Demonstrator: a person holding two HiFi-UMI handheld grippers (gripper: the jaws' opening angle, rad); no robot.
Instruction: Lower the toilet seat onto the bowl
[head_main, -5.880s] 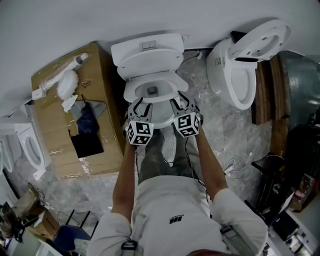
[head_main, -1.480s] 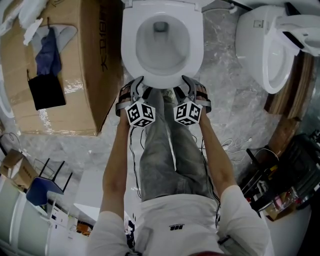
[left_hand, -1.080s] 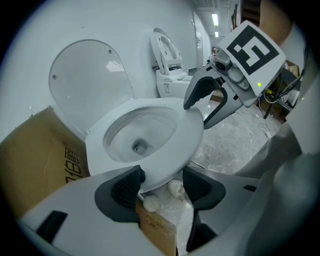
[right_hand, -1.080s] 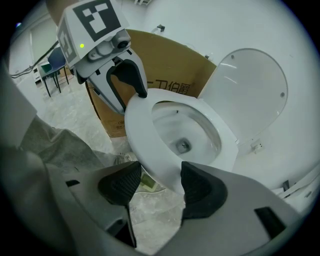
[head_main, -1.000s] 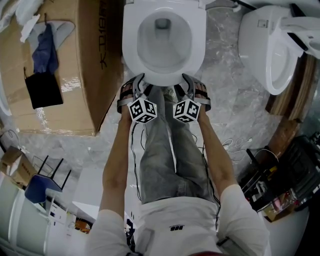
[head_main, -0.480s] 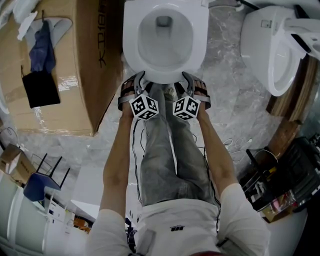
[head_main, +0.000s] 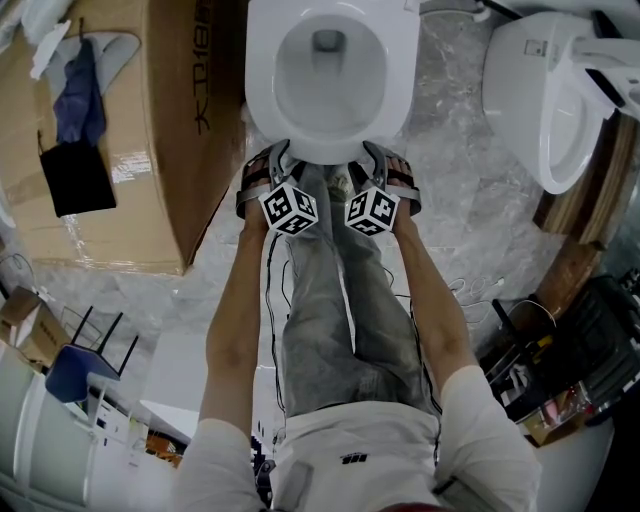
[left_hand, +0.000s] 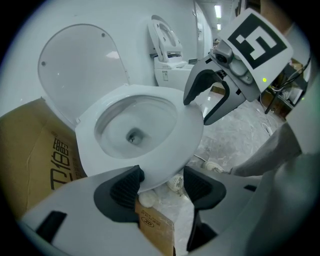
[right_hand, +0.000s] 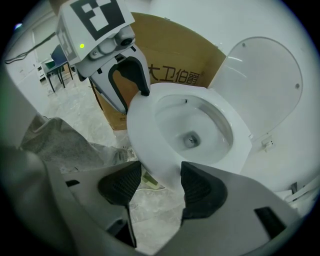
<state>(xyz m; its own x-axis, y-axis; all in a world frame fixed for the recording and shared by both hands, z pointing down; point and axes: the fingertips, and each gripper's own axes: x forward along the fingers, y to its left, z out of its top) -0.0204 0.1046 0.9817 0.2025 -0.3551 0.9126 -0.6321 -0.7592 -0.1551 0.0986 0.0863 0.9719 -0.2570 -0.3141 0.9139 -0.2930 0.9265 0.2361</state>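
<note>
A marbled grey floor (head_main: 470, 200) carries the toilet, with a cardboard box (head_main: 150, 130) close at its left and a second toilet (head_main: 545, 110) to its right. The toilet seat (head_main: 400, 70) lies flat on the bowl, its lid (left_hand: 75, 65) upright. The left gripper (left_hand: 162, 182) and the right gripper (right_hand: 161, 184) each straddle the seat's front rim, jaws spread, clamping nothing.

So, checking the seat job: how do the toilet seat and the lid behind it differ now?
The white ring-shaped toilet seat lies lowered, about level; the white oval lid stands raised. The seat has a wide opening; the lid is solid. Both are glossy white.
</note>
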